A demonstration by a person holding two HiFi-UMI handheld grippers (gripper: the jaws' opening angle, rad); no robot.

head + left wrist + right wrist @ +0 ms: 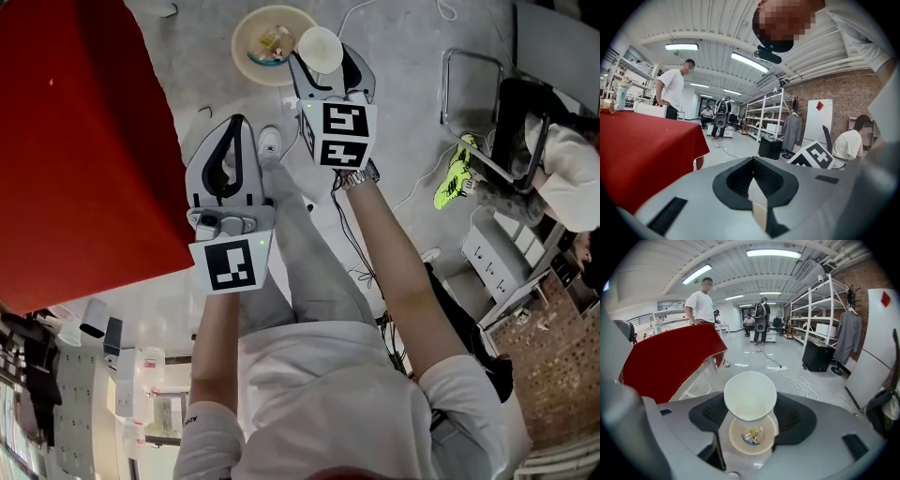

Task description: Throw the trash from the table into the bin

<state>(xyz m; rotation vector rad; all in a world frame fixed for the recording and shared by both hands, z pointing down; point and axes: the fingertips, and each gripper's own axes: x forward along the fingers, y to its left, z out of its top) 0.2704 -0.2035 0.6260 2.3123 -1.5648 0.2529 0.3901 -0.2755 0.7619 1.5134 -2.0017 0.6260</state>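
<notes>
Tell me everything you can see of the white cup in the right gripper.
The cup is plain white, paper by its look, with a round rim and walls that taper toward the base. Its open mouth shows in both the head view and the right gripper view, and nothing shows inside it. It is held in the air by the right gripper, whose dark pads press on its sides. The round cream bin on the floor lies below it, well apart from it.
</notes>
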